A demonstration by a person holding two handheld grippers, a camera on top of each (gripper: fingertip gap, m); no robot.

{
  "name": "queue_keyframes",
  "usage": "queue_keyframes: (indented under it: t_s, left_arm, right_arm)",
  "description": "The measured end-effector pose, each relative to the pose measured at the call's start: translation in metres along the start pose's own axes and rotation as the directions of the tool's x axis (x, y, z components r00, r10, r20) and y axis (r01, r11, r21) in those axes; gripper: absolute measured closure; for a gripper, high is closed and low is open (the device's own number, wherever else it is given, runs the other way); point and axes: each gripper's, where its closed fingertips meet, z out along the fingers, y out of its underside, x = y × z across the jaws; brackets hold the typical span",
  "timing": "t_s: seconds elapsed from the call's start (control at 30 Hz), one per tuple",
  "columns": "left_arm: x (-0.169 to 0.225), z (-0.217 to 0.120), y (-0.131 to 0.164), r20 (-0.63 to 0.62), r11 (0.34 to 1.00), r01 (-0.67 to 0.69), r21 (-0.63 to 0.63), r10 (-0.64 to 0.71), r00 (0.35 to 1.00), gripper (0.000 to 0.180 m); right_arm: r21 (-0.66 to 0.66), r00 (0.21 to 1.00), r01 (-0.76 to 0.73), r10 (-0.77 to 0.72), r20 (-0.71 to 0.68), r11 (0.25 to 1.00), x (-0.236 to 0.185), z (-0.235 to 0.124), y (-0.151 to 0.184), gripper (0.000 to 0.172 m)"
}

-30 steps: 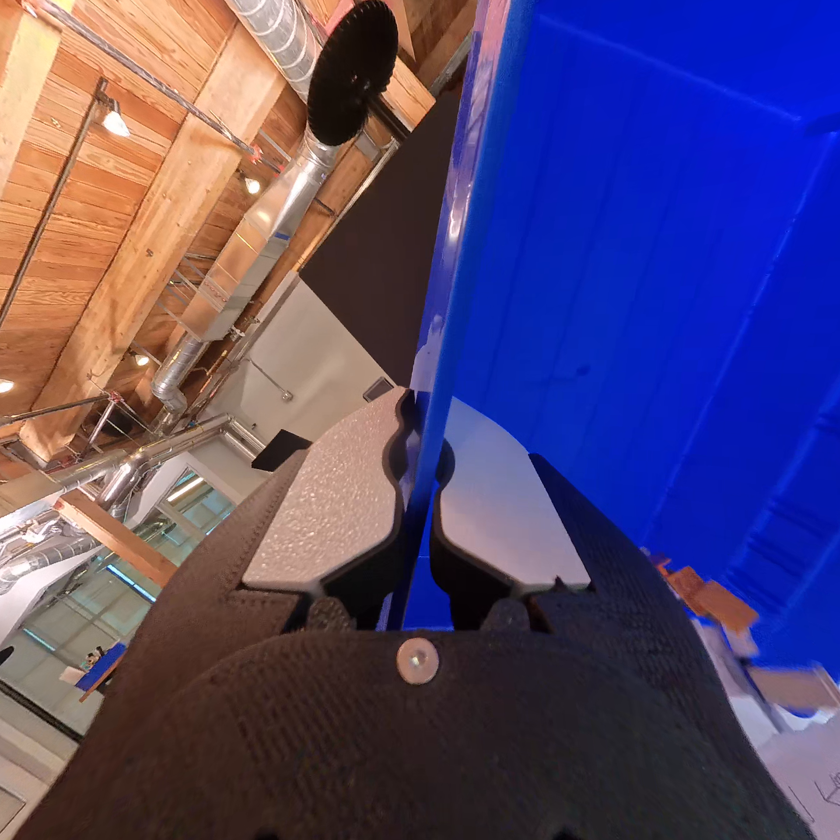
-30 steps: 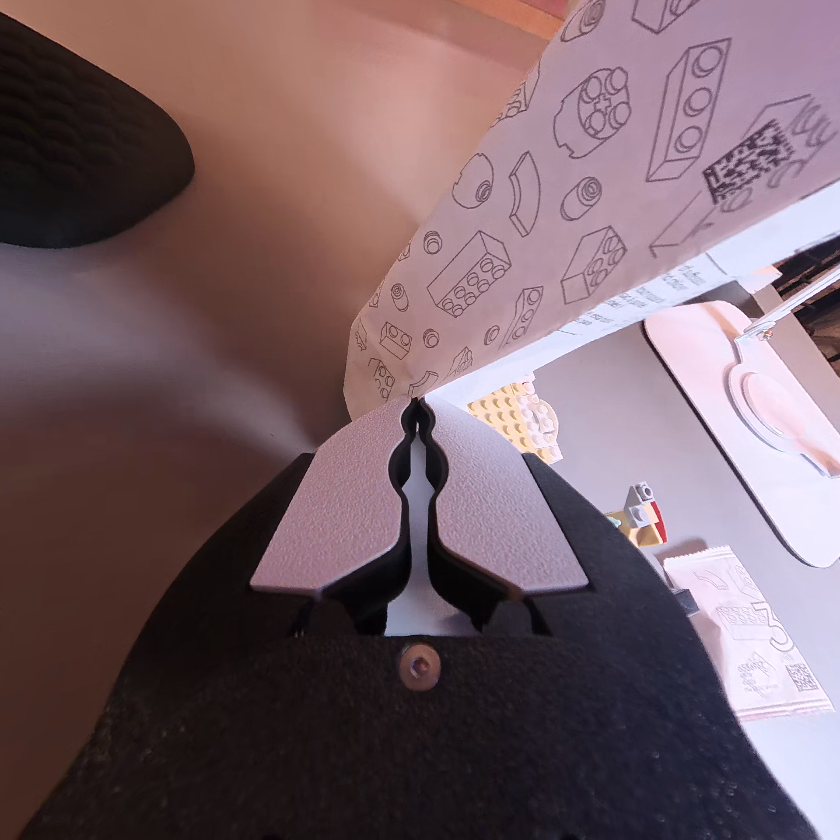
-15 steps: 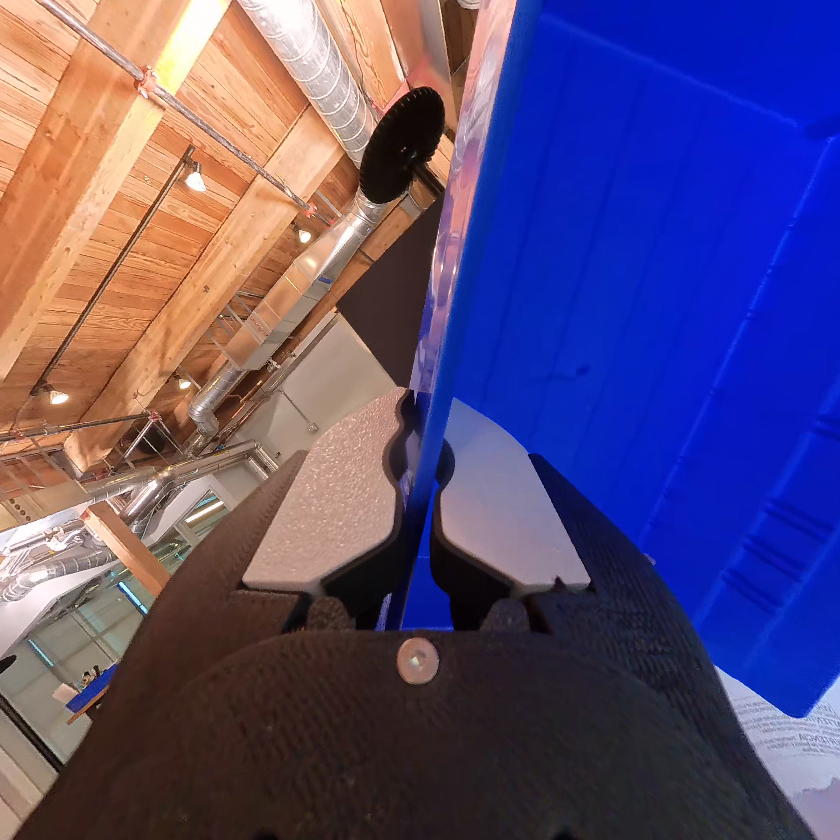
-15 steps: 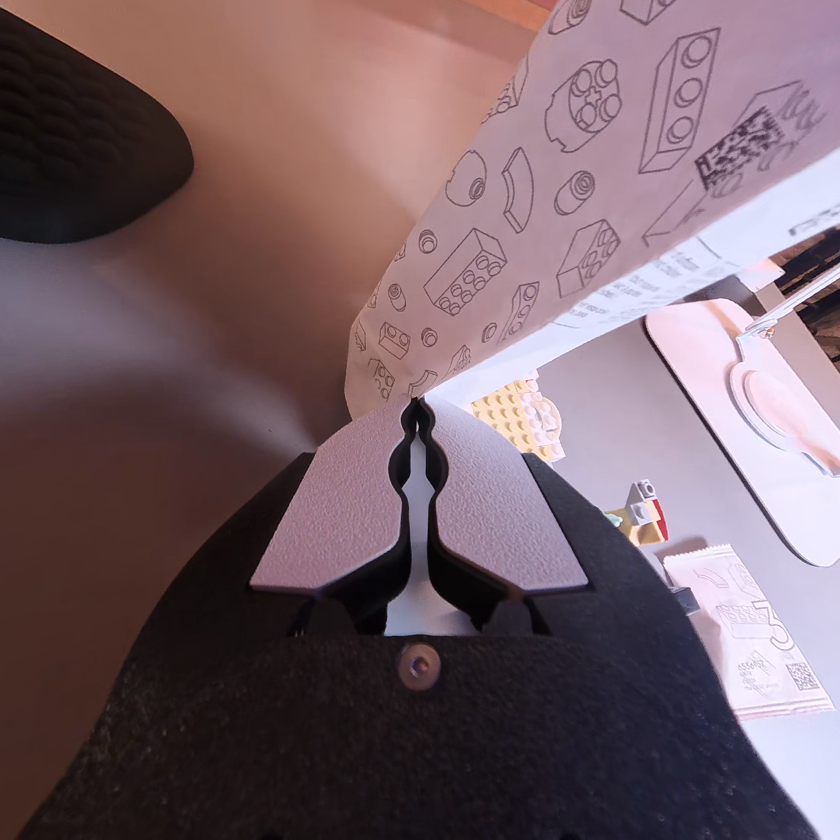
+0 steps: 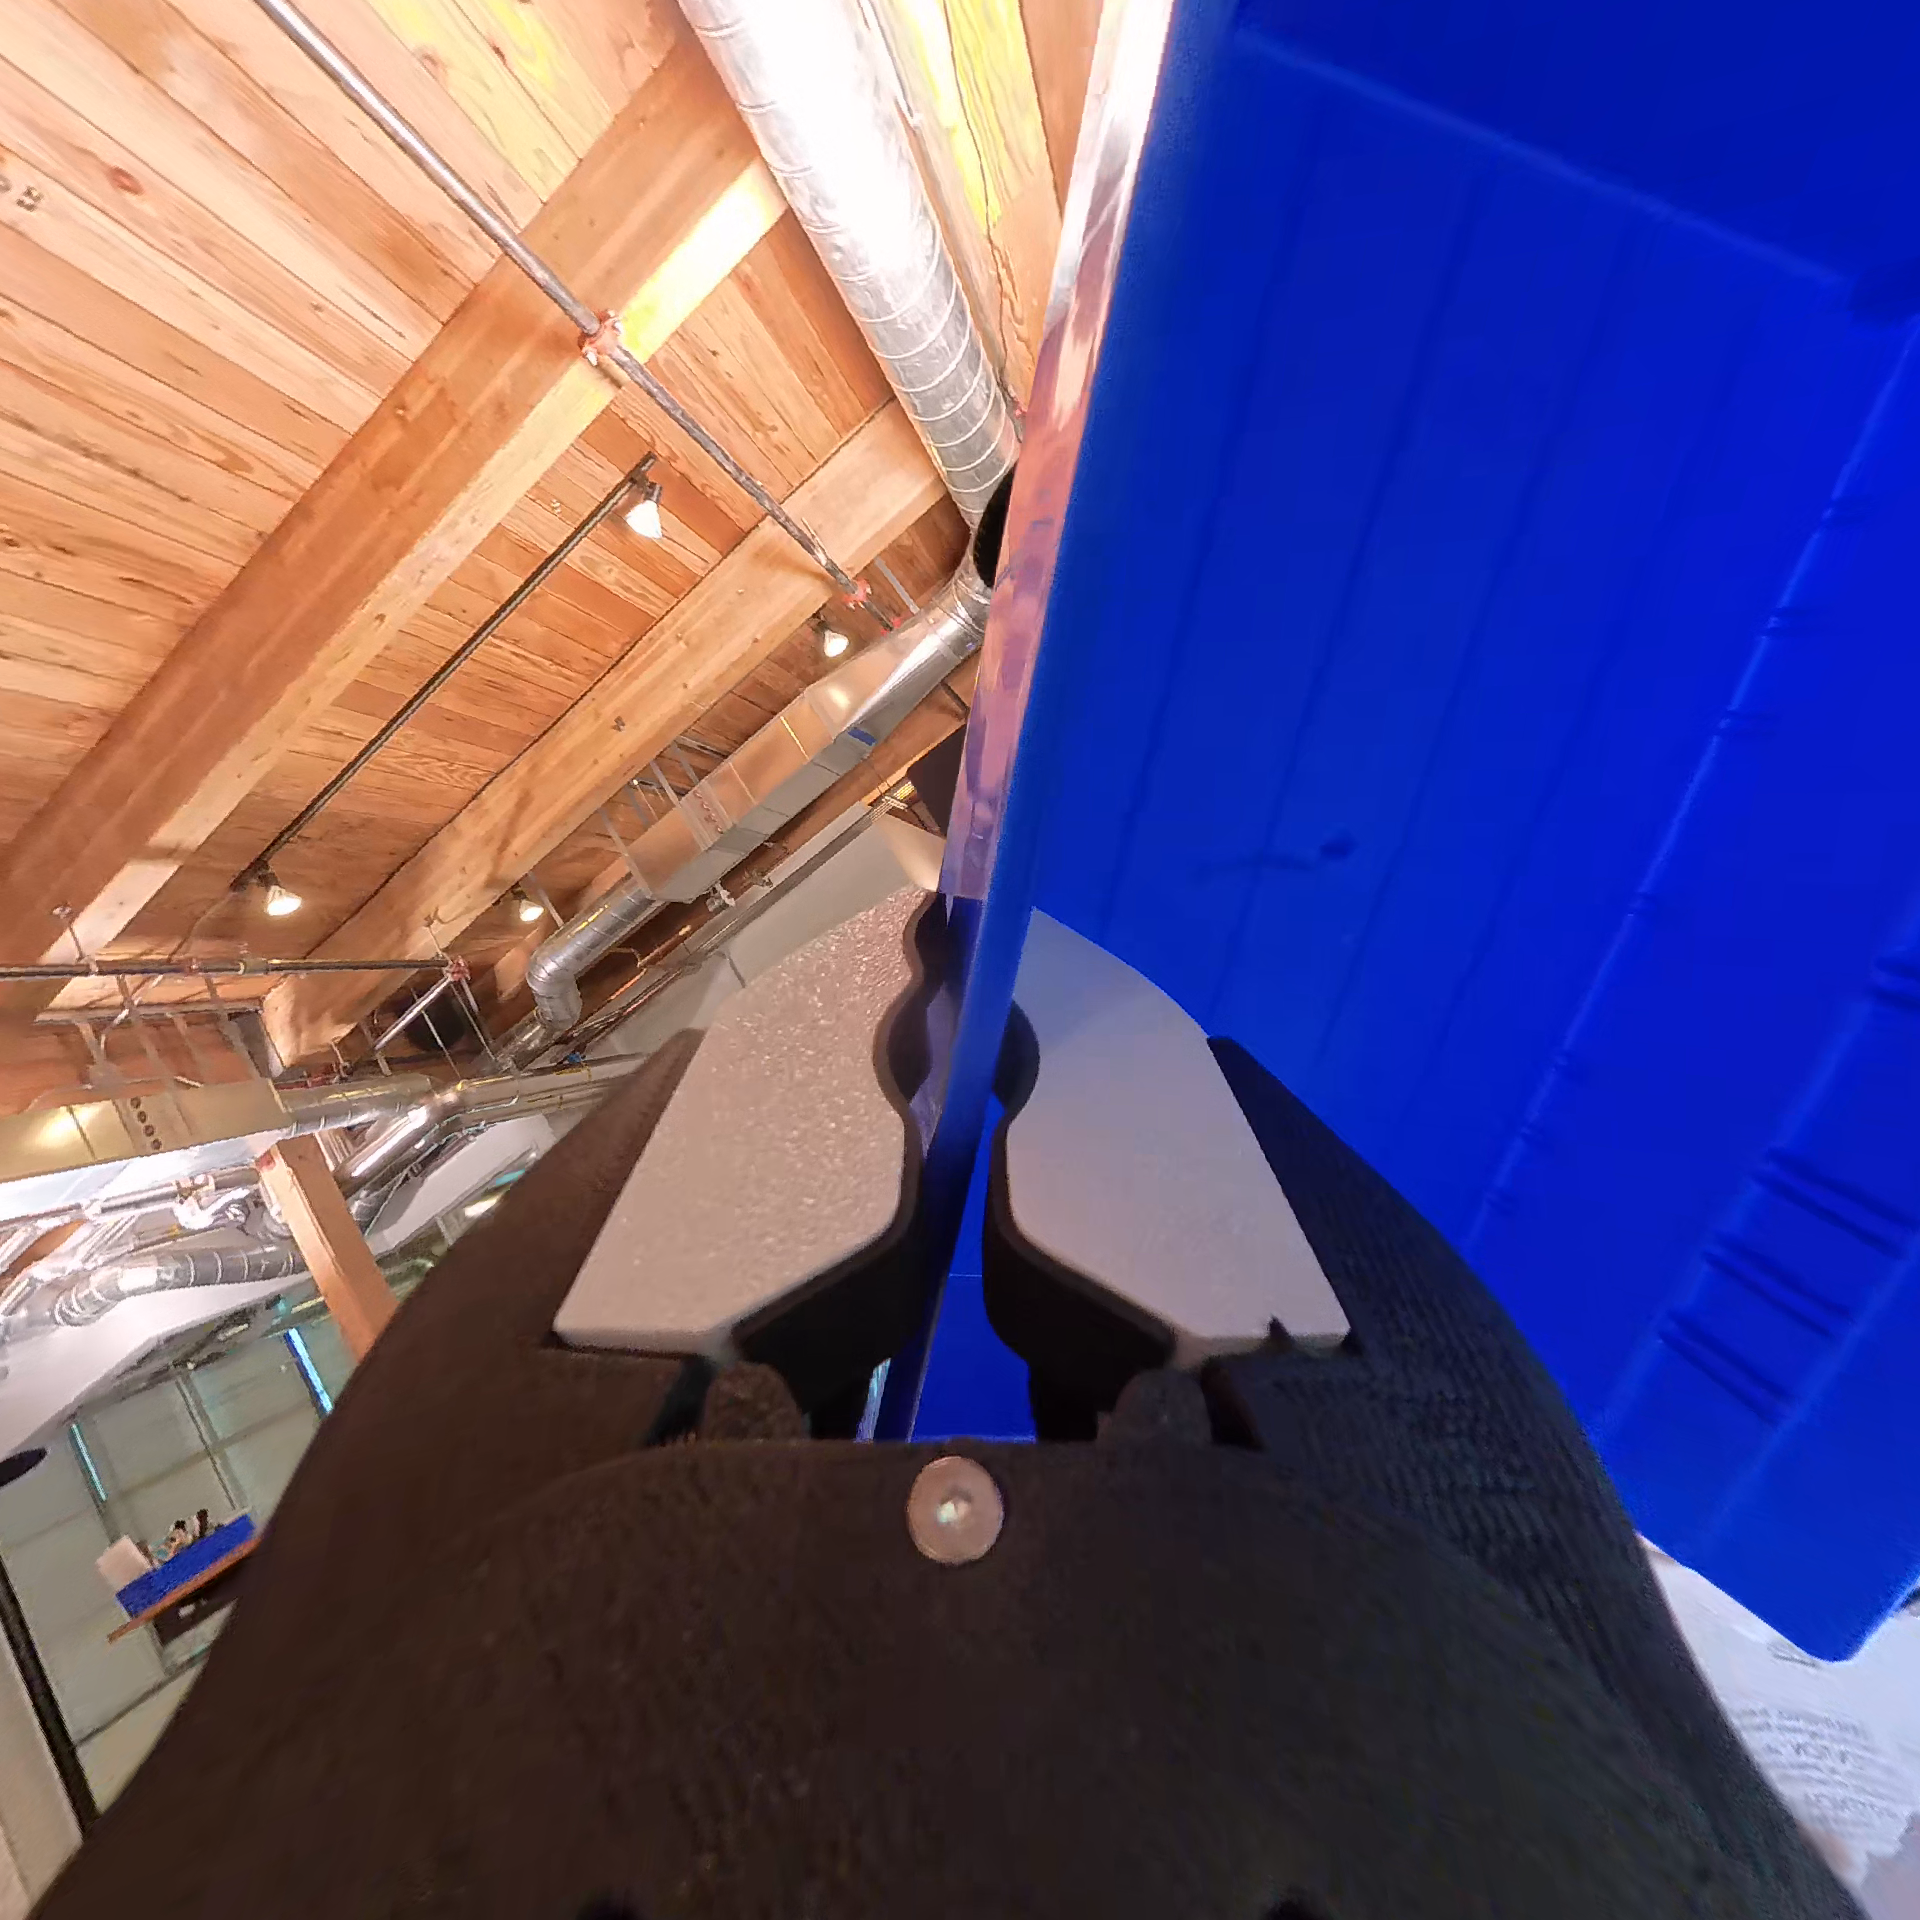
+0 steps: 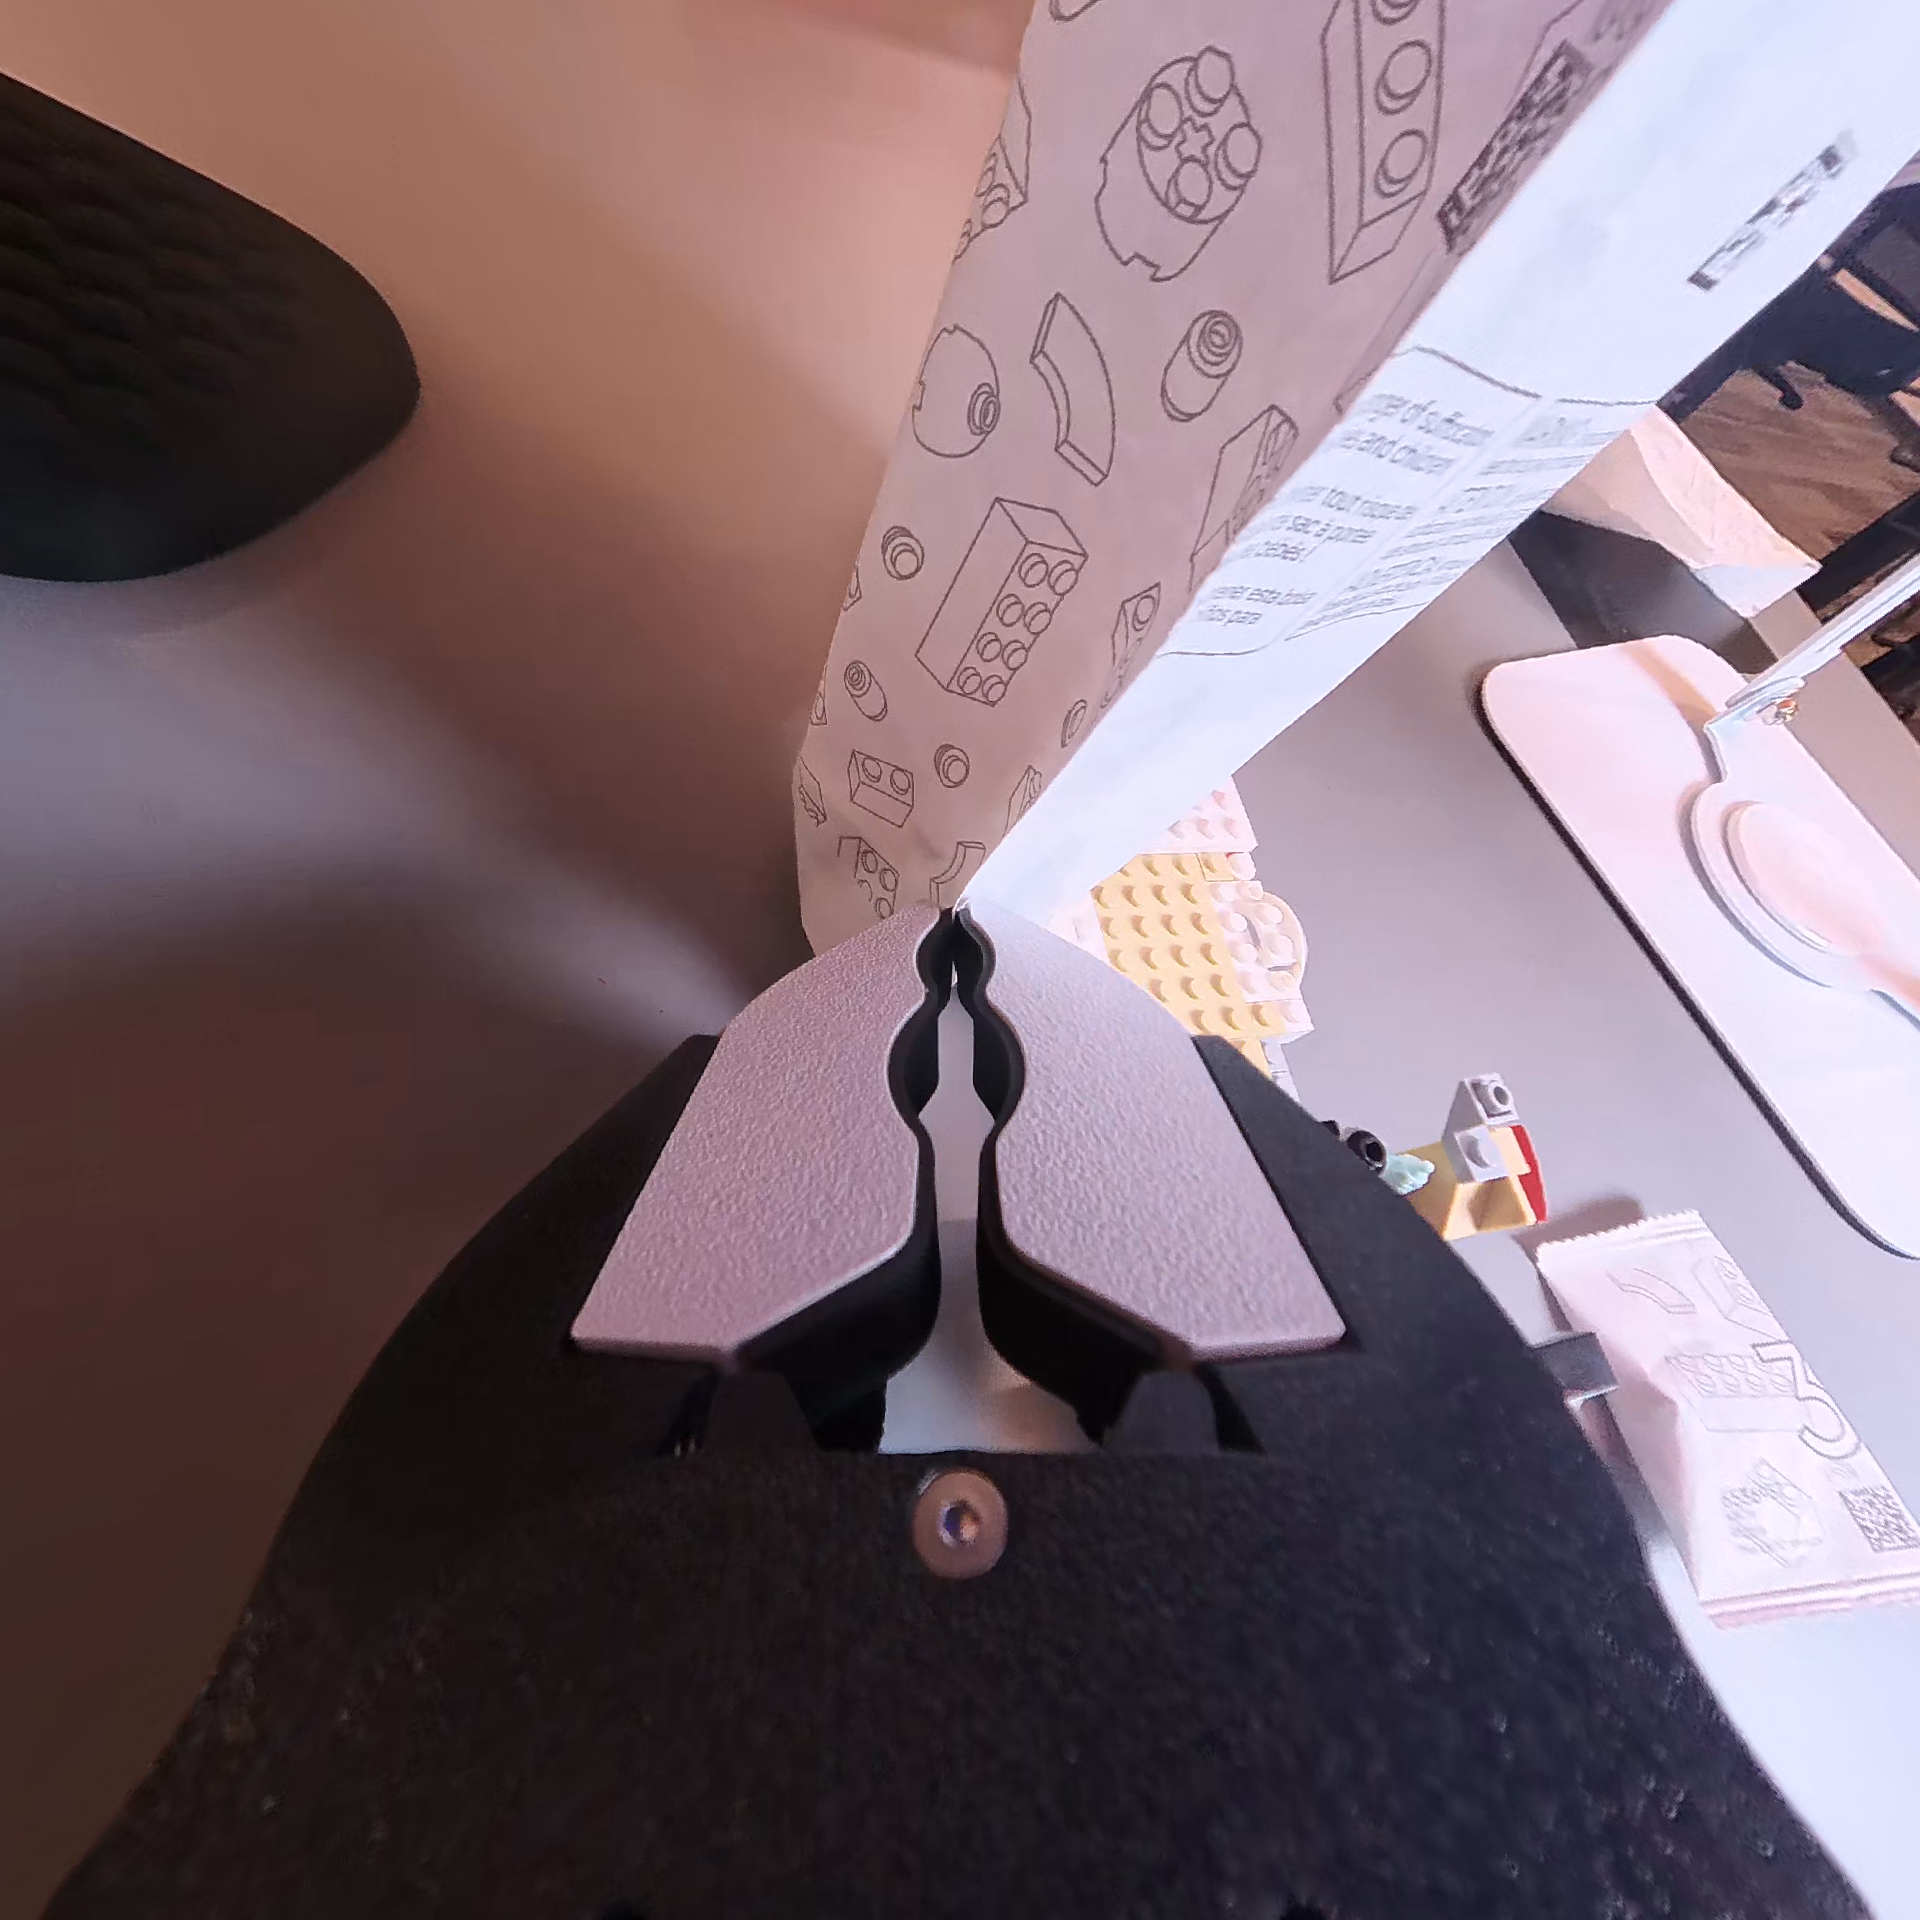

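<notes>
My left gripper (image 5: 961,1023) is shut on the wall of a blue plastic bin (image 5: 1455,727); both pads press on the thin blue wall, and the bin is tipped up against the wooden ceiling in the left wrist view. My right gripper (image 6: 954,920) is shut on the edge of a white paper bag (image 6: 1039,520) printed with brick outlines, which rises up and to the right from the fingertips. A corner of printed white paper (image 5: 1808,1756) shows at the lower right of the left wrist view.
On the grey table lie a yellow and white studded brick plate (image 6: 1195,956), a small brick model (image 6: 1475,1174), a second smaller paper bag (image 6: 1745,1434) and a white board (image 6: 1714,883). A black rounded object (image 6: 156,364) sits at upper left. Ceiling ducts (image 5: 894,239) show overhead. My hands' fingertips stand some 35 centimetres from each other.
The left gripper and blue bin have tilted further, the ceiling swinging across the view. The loose bricks seen at lower right earlier are gone from view. The paper bag has swung nearer and more upright in the right grasp.
</notes>
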Motion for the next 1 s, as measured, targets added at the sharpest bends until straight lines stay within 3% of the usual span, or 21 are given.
queue_keyframes:
  t_s: [0.47,0.67,0.83,1.0]
  left_arm:
    - [-0.014,-0.004,0.007,0.014,1.000,0.002,-0.023,-0.002,1.000,0.175]
    - [-0.028,0.027,0.038,-0.117,0.968,0.064,-0.243,-0.095,0.989,0.174]
    - [-0.055,0.054,0.103,-0.221,0.836,0.081,-0.542,-0.234,0.947,0.174]
    - [-0.119,0.048,0.195,-0.127,0.602,0.140,-0.786,-0.378,0.917,0.174]
  right_arm:
    - [-0.012,1.000,-0.007,0.007,0.004,1.000,0.001,0.001,0.004,0.172]
    - [-0.012,1.000,-0.004,0.004,0.007,1.000,0.001,-0.002,0.006,0.172]
    - [-0.012,1.000,-0.005,0.005,0.006,1.000,0.002,-0.011,0.009,0.172]
    - [-0.026,1.000,0.002,-0.001,0.014,1.000,0.000,-0.026,0.019,0.172]
